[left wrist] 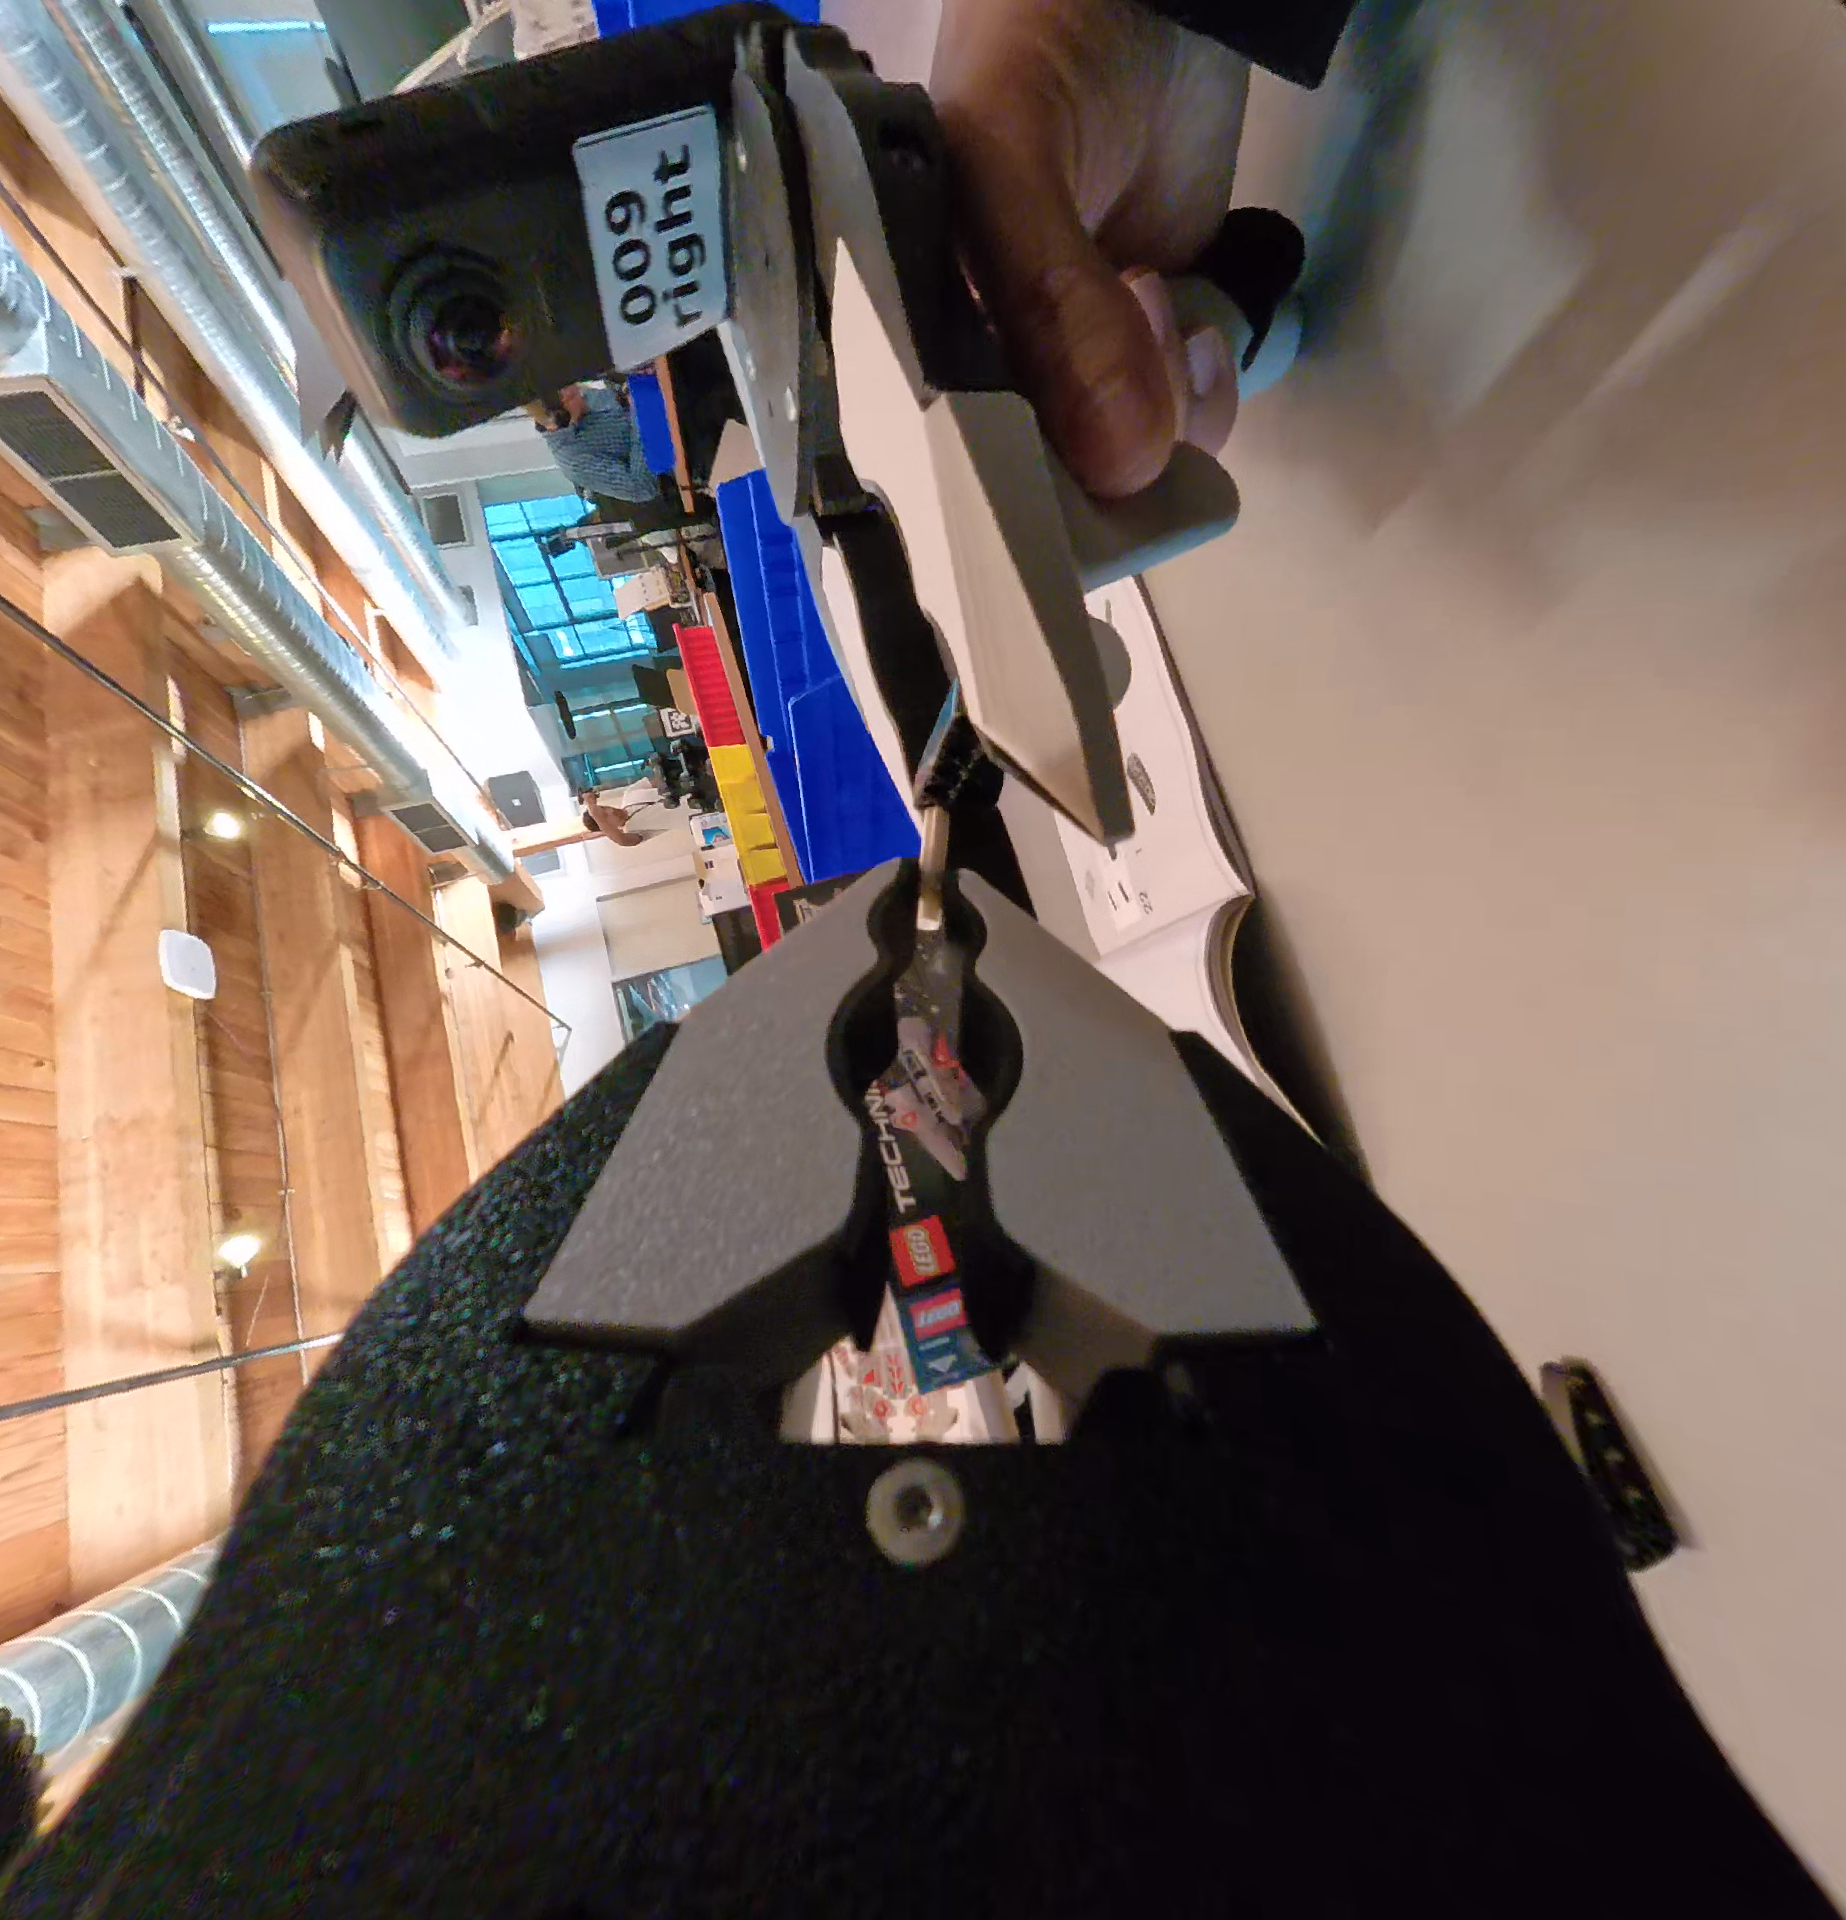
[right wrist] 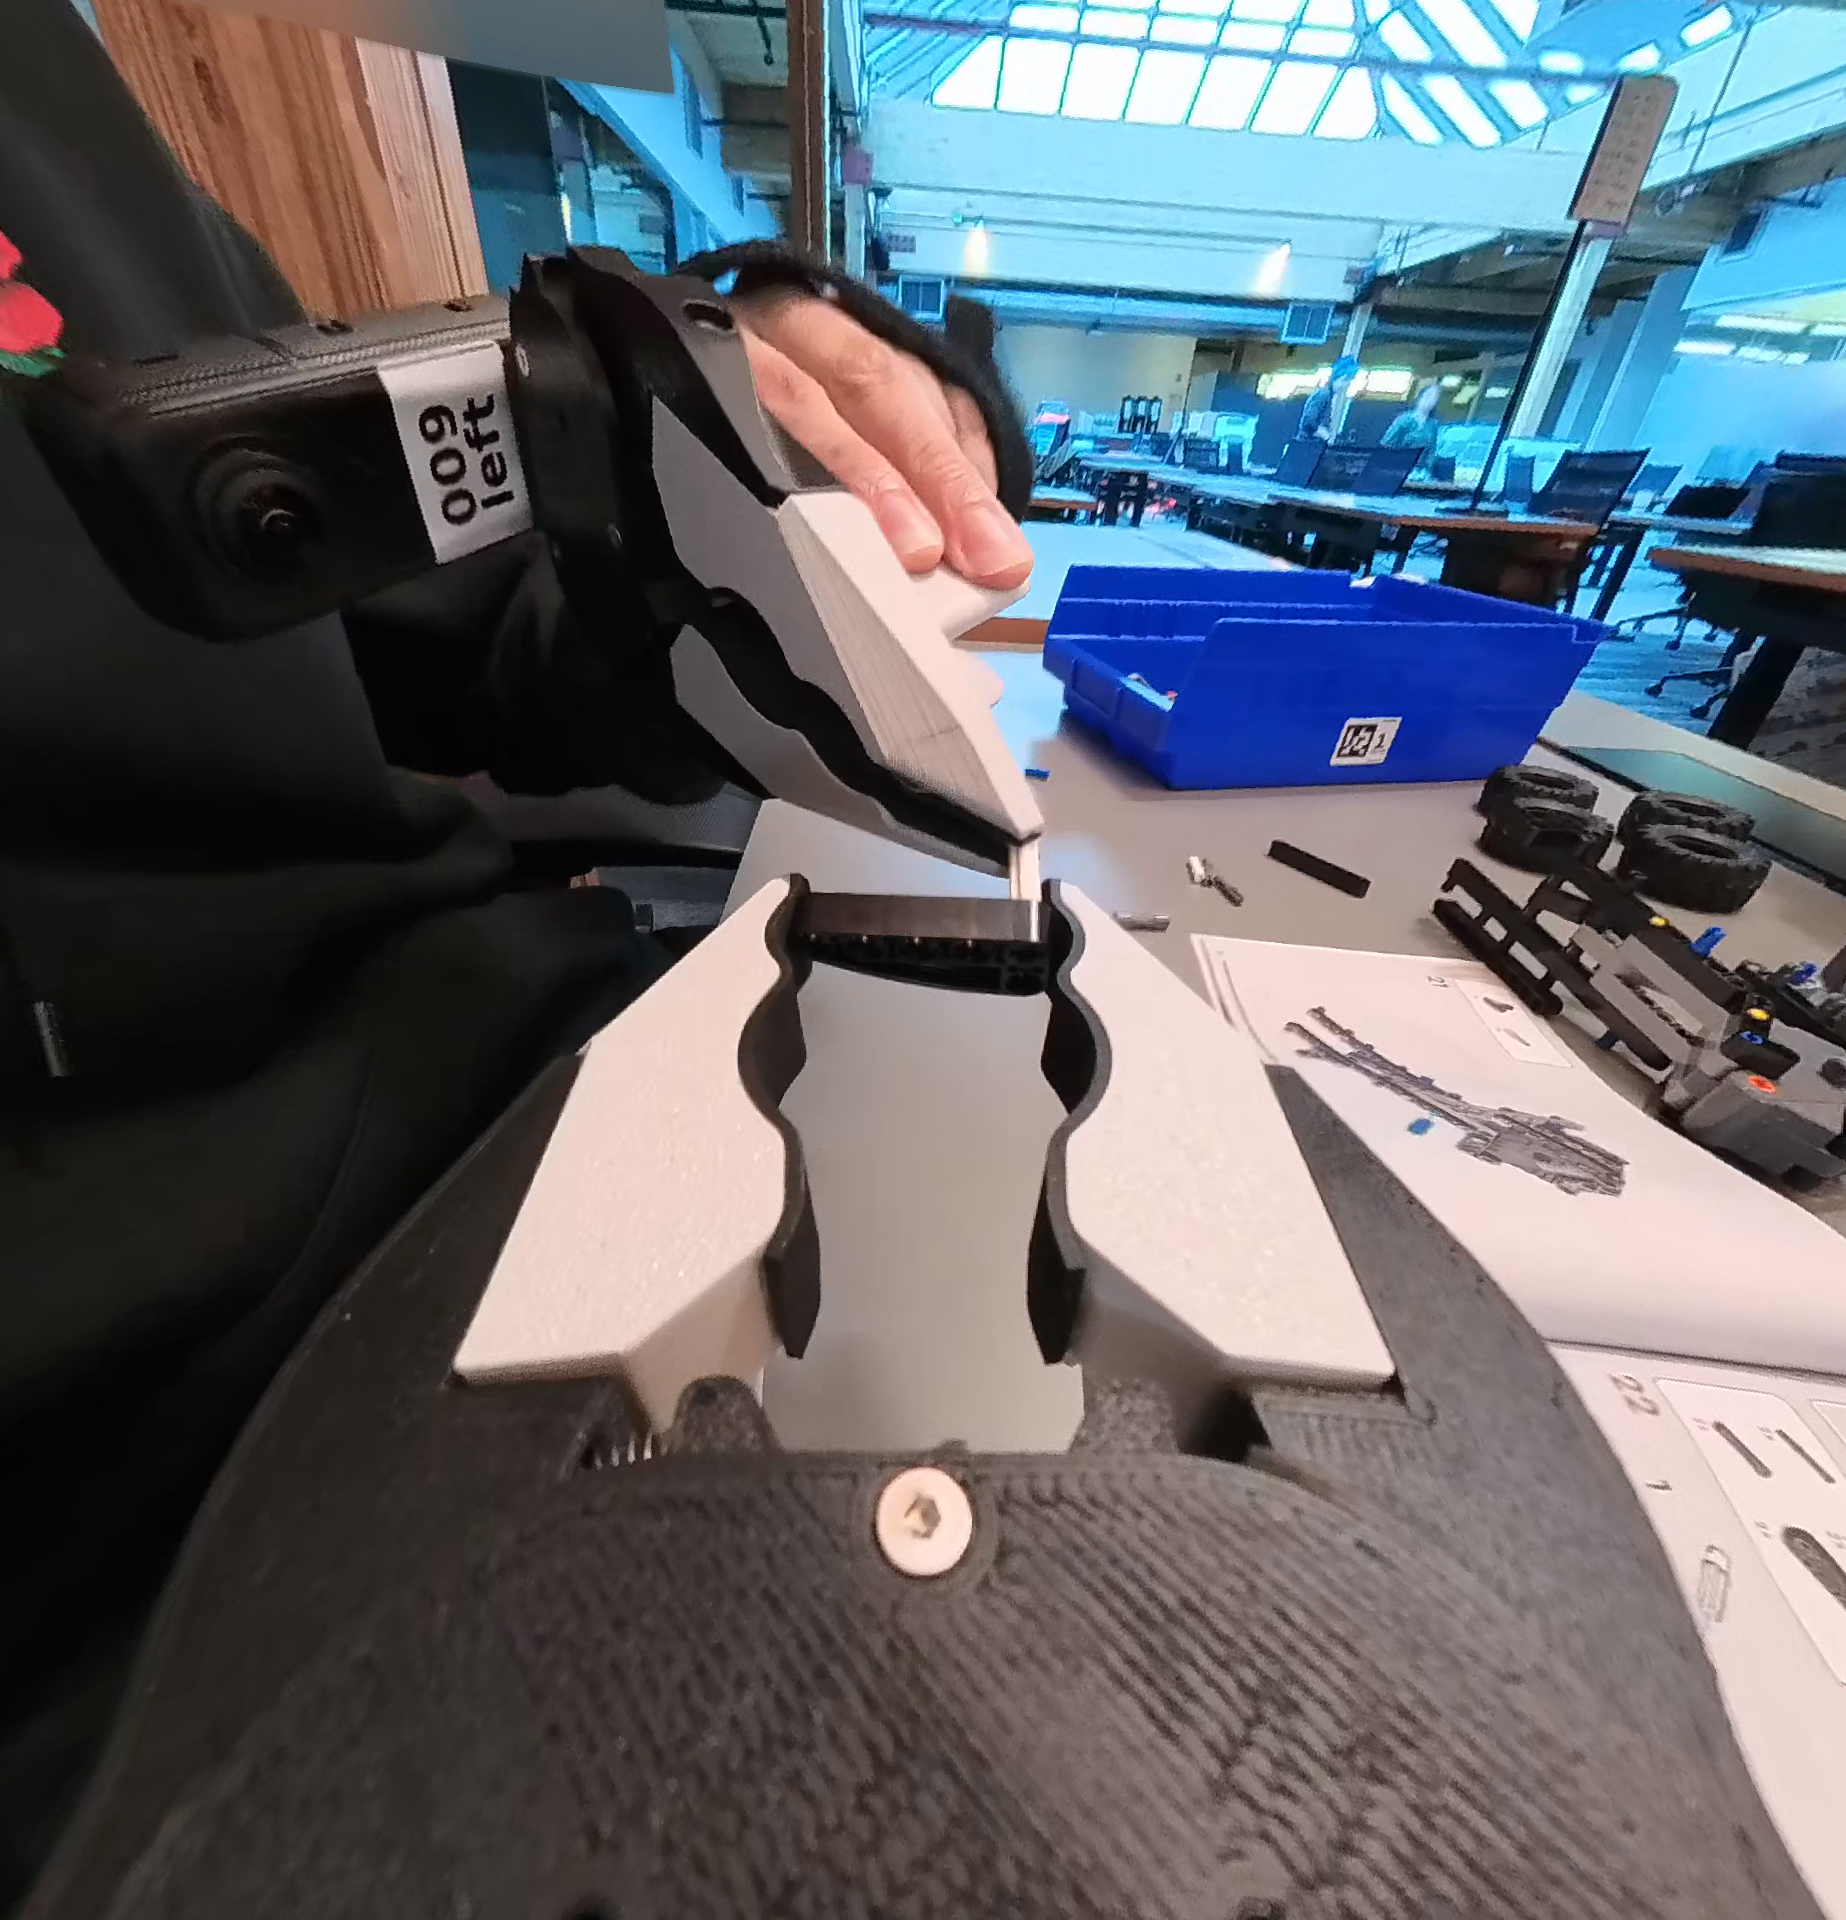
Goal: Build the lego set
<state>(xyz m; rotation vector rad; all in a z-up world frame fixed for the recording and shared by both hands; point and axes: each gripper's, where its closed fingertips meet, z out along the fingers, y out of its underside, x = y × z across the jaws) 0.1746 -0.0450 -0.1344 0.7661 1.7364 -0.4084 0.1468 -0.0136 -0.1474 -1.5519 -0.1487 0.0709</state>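
My right gripper (right wrist: 919, 914) is shut on a black Technic beam (right wrist: 919, 940), held crosswise between its fingertips above the table. My left gripper (right wrist: 1018, 831) reaches in from the upper left, shut on a small light grey pin (right wrist: 1025, 868). The pin points down at the right end of the beam and touches it. In the left wrist view, my left gripper (left wrist: 924, 904) holds the pin (left wrist: 931, 868) at its tips, and the pin meets the beam (left wrist: 955, 774) held by the right gripper (left wrist: 1002, 790). How far the pin sits in the beam is hidden.
An open instruction booklet (right wrist: 1521, 1195) lies to the right. Beyond it are a partly built black and grey model (right wrist: 1677, 1018), several black tyres (right wrist: 1625, 842), a loose black beam (right wrist: 1317, 868), small grey pins (right wrist: 1210, 878) and a blue bin (right wrist: 1314, 675). A printed set box (left wrist: 924, 1247) shows behind my left fingers.
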